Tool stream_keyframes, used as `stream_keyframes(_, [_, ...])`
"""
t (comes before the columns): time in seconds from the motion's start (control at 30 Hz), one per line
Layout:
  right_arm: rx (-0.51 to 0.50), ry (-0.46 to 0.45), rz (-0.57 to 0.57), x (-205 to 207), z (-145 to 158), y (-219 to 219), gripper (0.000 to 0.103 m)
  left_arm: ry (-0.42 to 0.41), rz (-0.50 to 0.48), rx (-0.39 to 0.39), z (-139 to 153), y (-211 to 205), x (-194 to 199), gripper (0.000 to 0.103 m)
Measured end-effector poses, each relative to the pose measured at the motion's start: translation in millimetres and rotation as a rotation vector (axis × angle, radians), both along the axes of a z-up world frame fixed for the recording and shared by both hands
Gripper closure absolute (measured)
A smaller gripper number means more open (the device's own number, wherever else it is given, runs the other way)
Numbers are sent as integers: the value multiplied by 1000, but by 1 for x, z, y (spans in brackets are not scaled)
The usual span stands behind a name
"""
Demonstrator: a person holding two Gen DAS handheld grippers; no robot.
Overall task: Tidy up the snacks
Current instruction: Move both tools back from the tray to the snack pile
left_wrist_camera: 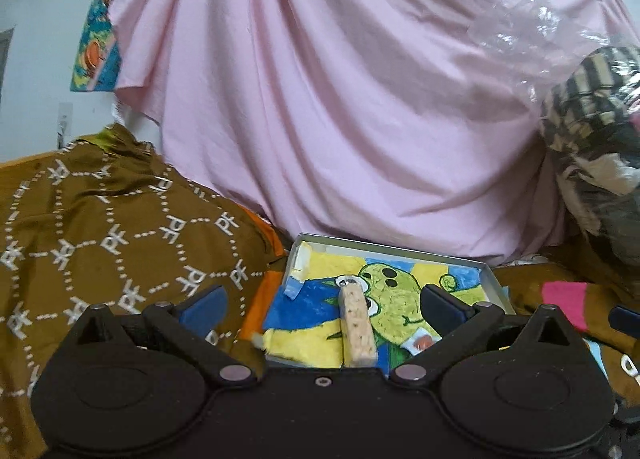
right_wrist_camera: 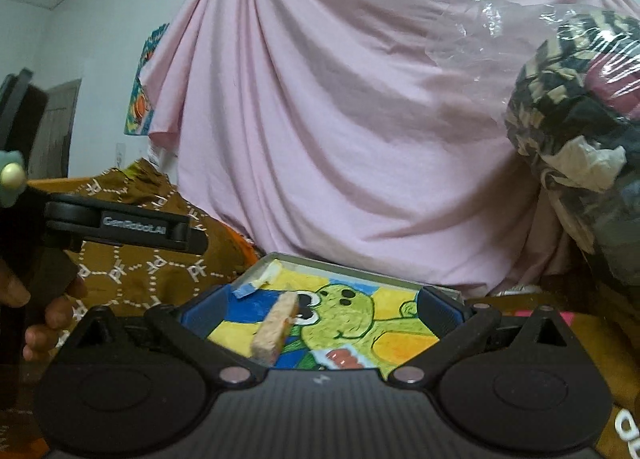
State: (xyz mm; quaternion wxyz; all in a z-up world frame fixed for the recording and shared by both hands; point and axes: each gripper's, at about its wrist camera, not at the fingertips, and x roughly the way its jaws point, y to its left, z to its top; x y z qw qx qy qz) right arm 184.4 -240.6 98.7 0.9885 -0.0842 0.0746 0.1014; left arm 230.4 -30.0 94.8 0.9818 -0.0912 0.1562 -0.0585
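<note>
pink sheet (left_wrist_camera: pixel 340 99) hangs across the far side; brown patterned cloth (left_wrist_camera: pixel 100 219) lies to the left. metal tray (left_wrist_camera: pixel 494 273) sits near centre, lined with a green cartoon drawing. snack bar (left_wrist_camera: pixel 357 329) lies loose in it. left gripper (left_wrist_camera: pixel 322 305) and right gripper (right_wrist_camera: pixel 324 309) both stand fully spread, holding nothing. risk: a low jaw could clip the tray rim and shift the bar.

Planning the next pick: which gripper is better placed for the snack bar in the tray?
Left, probably. The snack bar lies centred and lengthwise between the open left gripper; the right gripper sees it skewed, off-centre.
</note>
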Motion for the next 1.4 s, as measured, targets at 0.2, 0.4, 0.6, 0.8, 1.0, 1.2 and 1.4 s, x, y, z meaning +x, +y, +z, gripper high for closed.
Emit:
stream_keyframes(0.2, [28, 36, -12, -36, -4, 1, 0, 7, 6, -3, -11, 15, -51, 1])
stream_keyframes(0.4, [32, 88, -16, -70, -20, 3, 0, 37, -7, 31, -33, 29, -90, 1])
stream_keyframes(0.6, [0, 164, 18, -95, -48, 10, 0, 98, -56, 75, -62, 39, -117, 1])
stream_keyframes(0.8, [-44, 279, 60, -104, -79, 21, 0, 187, -102, 89, -92, 51, -126, 1])
stream_keyframes(1.0, [-68, 385, 68, -105, -101, 27, 0, 268, -162, 151, -115, 48, -125, 1])
stream_keyframes(1.2, [-58, 480, 30, -97, -120, 22, 0, 260, -236, 273, -129, 32, -125, 1])
stream_keyframes(1.4, [-62, 535, -6, -86, -132, 15, 0, 254, -287, 359, -141, 17, -121, 1])
